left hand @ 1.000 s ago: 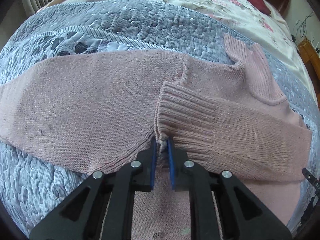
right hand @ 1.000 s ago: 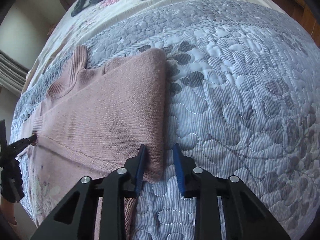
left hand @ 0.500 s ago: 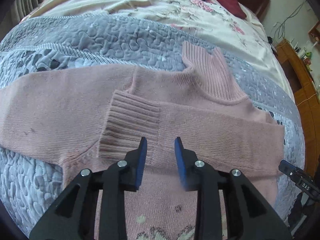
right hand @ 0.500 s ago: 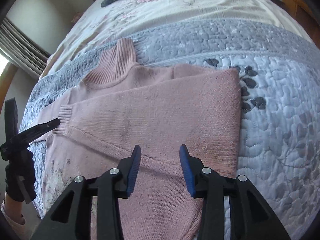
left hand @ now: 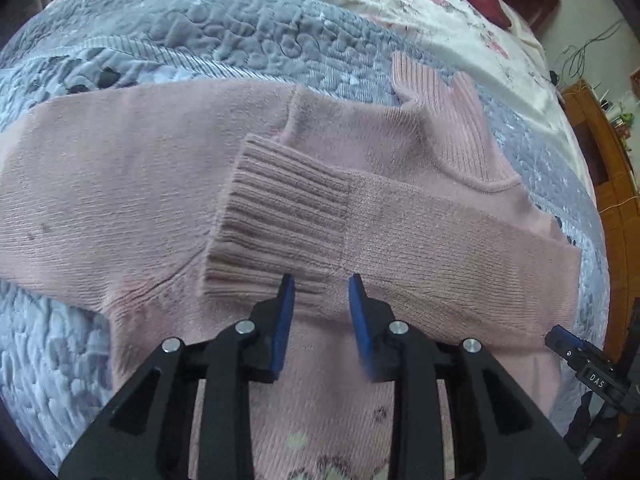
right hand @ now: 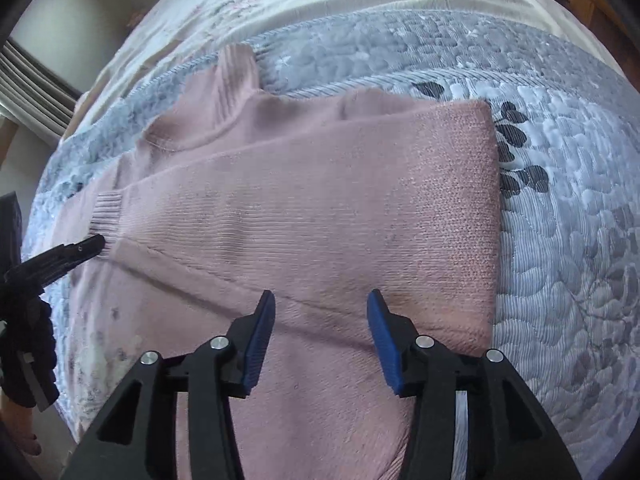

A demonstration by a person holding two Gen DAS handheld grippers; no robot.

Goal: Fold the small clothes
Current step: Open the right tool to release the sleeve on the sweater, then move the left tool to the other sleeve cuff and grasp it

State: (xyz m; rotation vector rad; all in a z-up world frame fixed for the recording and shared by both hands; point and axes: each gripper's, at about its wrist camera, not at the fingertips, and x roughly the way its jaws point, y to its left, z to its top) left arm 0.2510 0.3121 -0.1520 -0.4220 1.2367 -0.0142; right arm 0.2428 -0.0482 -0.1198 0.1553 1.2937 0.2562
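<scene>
Pink knitted sweater [left hand: 160, 184] flat on grey quilted bedspread [left hand: 224, 28], ribbed cuff [left hand: 280, 216] folded across chest. Left gripper [left hand: 321, 286], right gripper [right hand: 321, 300]: both parted, empty.

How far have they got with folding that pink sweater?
Partly done. One sleeve is already folded across the chest of the pink sweater, its ribbed cuff lying flat. Nothing is in hand: the left hand-held gripper and right hand-held gripper are both open above the knit. The other sleeve is spread out on the quilt, and the body is unfolded.
</scene>
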